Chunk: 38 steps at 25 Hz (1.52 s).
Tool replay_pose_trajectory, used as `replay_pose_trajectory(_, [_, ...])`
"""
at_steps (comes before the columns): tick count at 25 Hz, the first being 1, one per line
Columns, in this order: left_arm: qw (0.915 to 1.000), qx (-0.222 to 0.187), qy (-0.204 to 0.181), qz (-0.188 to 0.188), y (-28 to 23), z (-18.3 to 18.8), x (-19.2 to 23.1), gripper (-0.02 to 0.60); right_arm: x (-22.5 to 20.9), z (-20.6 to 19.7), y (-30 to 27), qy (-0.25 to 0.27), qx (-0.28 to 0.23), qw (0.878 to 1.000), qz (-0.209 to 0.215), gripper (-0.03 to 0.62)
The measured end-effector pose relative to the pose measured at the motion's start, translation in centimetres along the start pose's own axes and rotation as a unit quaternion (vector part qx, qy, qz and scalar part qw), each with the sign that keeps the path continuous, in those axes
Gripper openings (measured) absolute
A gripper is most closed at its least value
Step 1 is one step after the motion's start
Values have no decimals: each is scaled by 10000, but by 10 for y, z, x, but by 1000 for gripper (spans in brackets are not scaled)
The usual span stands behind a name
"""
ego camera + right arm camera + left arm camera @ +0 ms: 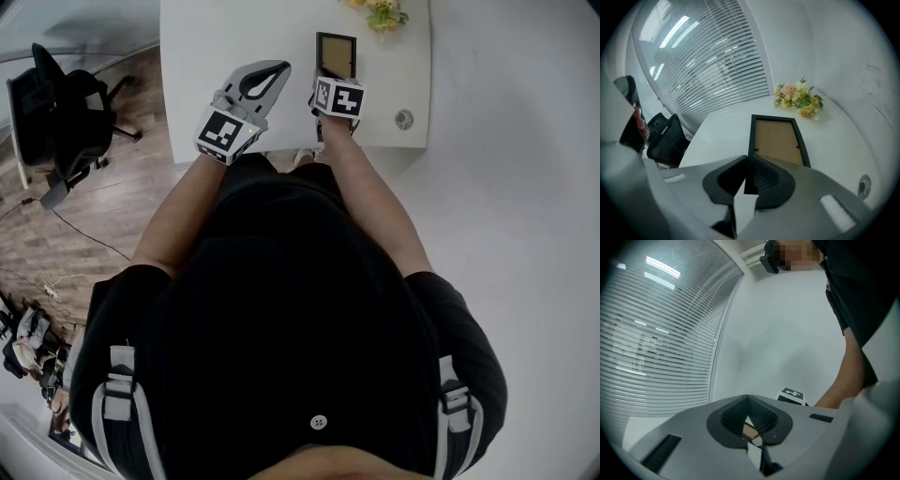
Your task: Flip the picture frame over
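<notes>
The picture frame (pixel 336 54) has a black rim and lies with its brown backing upward near the far side of the white table (pixel 206 37). In the right gripper view the frame (pixel 777 140) stretches away from the jaws, and its near left edge runs in between them. My right gripper (pixel 748 158) is shut on that edge; in the head view the right gripper (pixel 325 84) sits at the frame's near end under its marker cube. My left gripper (pixel 279 67) hovers to the left of the frame, shut with nothing in it. The left gripper (pixel 747 397) faces a bare wall.
A bunch of yellow and pink flowers (pixel 798 99) lies beyond the frame at the table's far edge. A round cable grommet (pixel 403 119) sits at the table's near right corner. A black office chair (pixel 66 112) stands on the wooden floor to the left. Window blinds (pixel 717 61) lie behind.
</notes>
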<state>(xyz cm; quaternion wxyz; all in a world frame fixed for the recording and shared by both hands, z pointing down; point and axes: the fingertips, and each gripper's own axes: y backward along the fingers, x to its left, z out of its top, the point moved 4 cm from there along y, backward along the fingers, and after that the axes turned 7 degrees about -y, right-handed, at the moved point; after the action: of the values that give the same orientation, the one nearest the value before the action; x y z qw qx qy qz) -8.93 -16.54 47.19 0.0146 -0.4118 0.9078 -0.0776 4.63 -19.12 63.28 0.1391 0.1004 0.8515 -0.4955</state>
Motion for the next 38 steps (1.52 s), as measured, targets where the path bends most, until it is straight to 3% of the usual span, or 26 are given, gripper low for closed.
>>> replay_pose_trajectory(10, [10000, -37, -16, 47, -2, 4, 2, 5, 15, 7, 18, -902, 47, 9921, 875, 51])
replay_pose_trajectory(21, [10000, -22, -3, 91, -1, -1, 7, 5, 32, 18, 27, -1639, -60, 9607, 2237, 51])
replay_pose_trajectory(24, [9999, -36, 12, 103, -1, -2, 8, 5, 35, 24, 32, -1771, -157, 9440, 2781, 51])
replay_pose_trajectory(30, [9999, 99, 34, 110, -1, -9, 9, 5, 41, 27, 43, -2412, -96, 8818, 4051, 51])
replay_pose_trajectory(38, [9997, 86, 151, 155, -6, -17, 9, 5, 36, 5, 35, -2650, 327, 8465, 4606, 51])
